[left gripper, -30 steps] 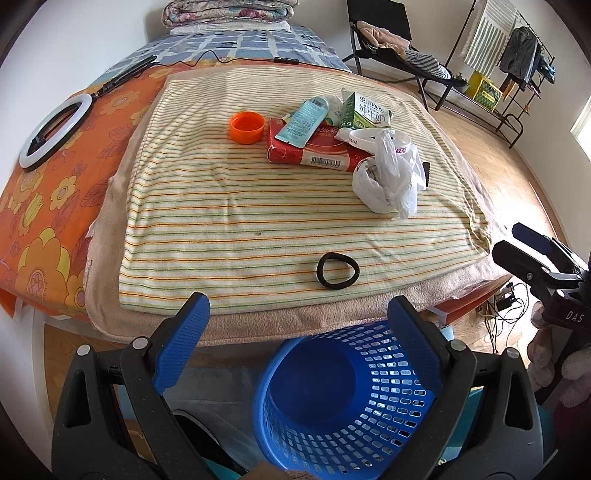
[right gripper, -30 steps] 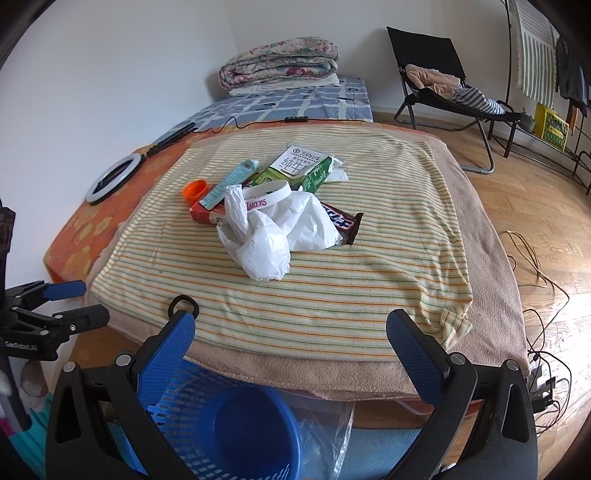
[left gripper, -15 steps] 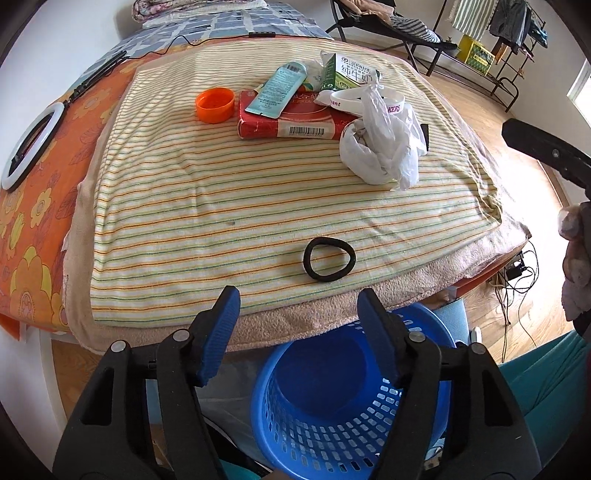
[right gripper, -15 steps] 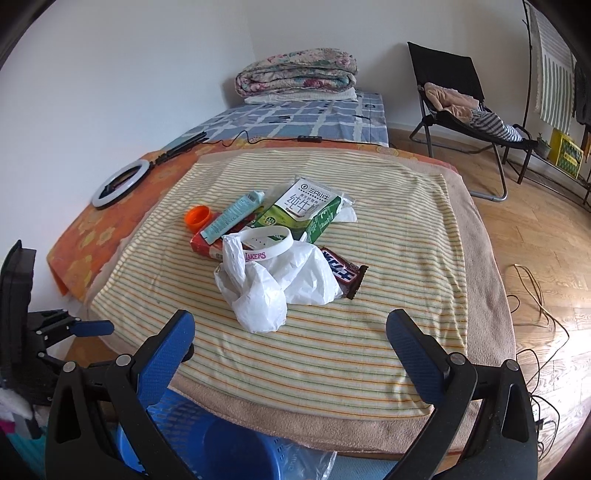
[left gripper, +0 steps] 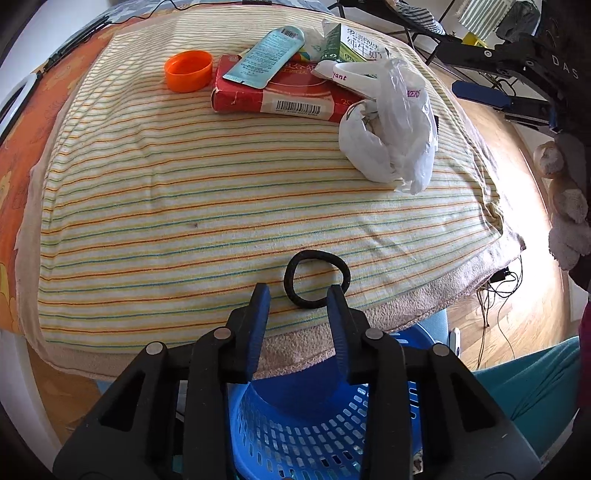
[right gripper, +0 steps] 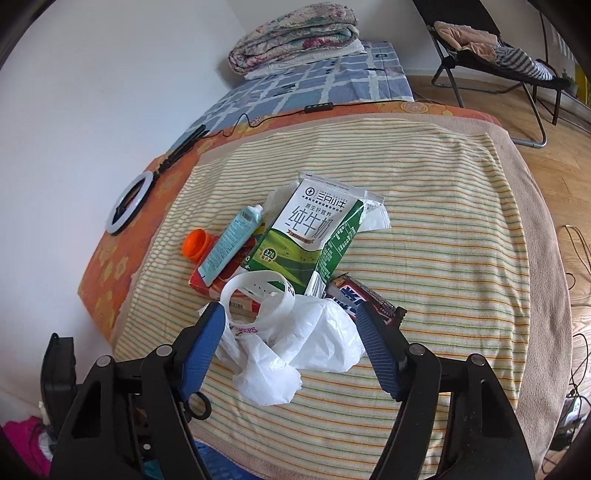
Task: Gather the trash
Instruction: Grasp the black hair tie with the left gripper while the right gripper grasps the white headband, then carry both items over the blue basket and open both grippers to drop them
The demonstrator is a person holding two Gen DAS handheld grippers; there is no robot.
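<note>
A black hair tie (left gripper: 317, 279) lies near the front edge of the striped towel (left gripper: 184, 192). My left gripper (left gripper: 299, 291) is open, partly narrowed, its fingertips either side of the tie's near arc. A blue mesh basket (left gripper: 314, 424) stands below the bed edge. Trash lies farther back: a white plastic bag (left gripper: 391, 125), red box (left gripper: 284, 96), orange cap (left gripper: 188, 70), teal tube (left gripper: 264, 55), milk carton (right gripper: 310, 236), candy bar (right gripper: 365, 299). My right gripper (right gripper: 290, 317) is open, straddling the bag (right gripper: 295, 350).
A white ring light (right gripper: 127, 203) lies on the orange floral sheet at left. A folded quilt (right gripper: 295, 33) sits at the far end. A black folding chair (right gripper: 491, 48) stands on the wooden floor at right, with cables (left gripper: 495, 295) near the bed.
My left gripper has moved forward and down to the hair tie and its jaws have narrowed. My right gripper has moved forward over the bed to the white bag, jaws somewhat narrower.
</note>
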